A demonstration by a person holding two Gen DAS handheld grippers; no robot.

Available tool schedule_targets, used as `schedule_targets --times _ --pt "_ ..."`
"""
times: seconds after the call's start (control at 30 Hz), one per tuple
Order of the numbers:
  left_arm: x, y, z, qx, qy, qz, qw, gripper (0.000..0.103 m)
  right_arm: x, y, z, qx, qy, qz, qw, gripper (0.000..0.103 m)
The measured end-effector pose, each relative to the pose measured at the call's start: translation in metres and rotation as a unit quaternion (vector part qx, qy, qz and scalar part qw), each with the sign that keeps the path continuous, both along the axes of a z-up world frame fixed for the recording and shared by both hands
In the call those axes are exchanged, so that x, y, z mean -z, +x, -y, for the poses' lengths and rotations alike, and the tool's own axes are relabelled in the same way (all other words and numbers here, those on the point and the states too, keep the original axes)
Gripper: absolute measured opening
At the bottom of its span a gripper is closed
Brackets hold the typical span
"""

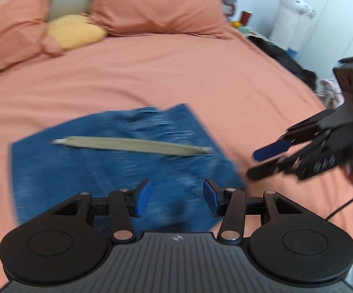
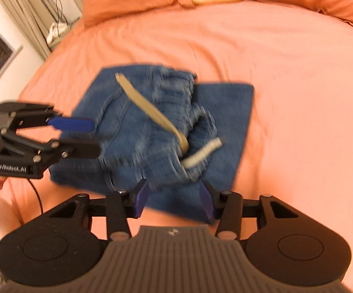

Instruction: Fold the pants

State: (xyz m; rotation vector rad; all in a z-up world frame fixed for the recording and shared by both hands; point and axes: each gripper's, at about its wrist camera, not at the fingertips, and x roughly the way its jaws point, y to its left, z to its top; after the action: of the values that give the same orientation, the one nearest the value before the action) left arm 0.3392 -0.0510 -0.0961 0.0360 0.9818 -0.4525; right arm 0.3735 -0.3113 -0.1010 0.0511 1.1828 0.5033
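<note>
The left gripper (image 1: 176,199) hangs over the near edge of the folded pants (image 1: 117,168), its blue pads (image 1: 143,197) standing apart with only denim below them and nothing pinched between. The right gripper (image 2: 174,199) sits likewise at the near edge of the same bundle, jaws at a middling gap; folds of denim lie in the gap, but blur hides whether the pads press on the cloth.

The pants (image 2: 156,131) lie as a compact blue denim rectangle on the orange bed sheet (image 1: 176,73), towards the near edge of the bed and roughly midway across it. A tan belt (image 1: 137,145) runs across the top of the fold, one end loose at the side.

In the left wrist view the right gripper (image 1: 266,162) pokes in beside the pants' right edge; in the right wrist view the left gripper (image 2: 88,136) reaches over their left edge.

Farther back, orange pillows (image 1: 156,5) and a yellow cushion (image 1: 75,30) lie along the head of the bed.
</note>
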Motion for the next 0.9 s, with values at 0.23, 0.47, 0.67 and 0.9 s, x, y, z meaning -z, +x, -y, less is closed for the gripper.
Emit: schedule_targets --times 0.23,0.47,0.67,0.9 --pt "0.02 -0.012 -0.08 -0.055 0.037 -0.024 0.9975 0.057 0.032 0.051 -0.024 0.051 0.007 -0.03 0.998 0.034" --pt "0.045 -0.028 -0.134 -0.102 0.007 -0.058 0.9931 0.056 0.047 0.066 -0.039 0.076 -0.007 -0.067 0.995 0.009" --pt "0.05 -0.031 -0.144 -0.125 -0.032 -0.055 0.9902 0.054 -0.033 0.036 -0.067 -0.003 -0.008 0.02 1.0 0.003" --pt "0.042 -0.035 -0.146 -0.118 -0.04 -0.045 0.9912 0.036 -0.03 -0.004 -0.035 0.006 -0.039 0.001 0.999 0.002"
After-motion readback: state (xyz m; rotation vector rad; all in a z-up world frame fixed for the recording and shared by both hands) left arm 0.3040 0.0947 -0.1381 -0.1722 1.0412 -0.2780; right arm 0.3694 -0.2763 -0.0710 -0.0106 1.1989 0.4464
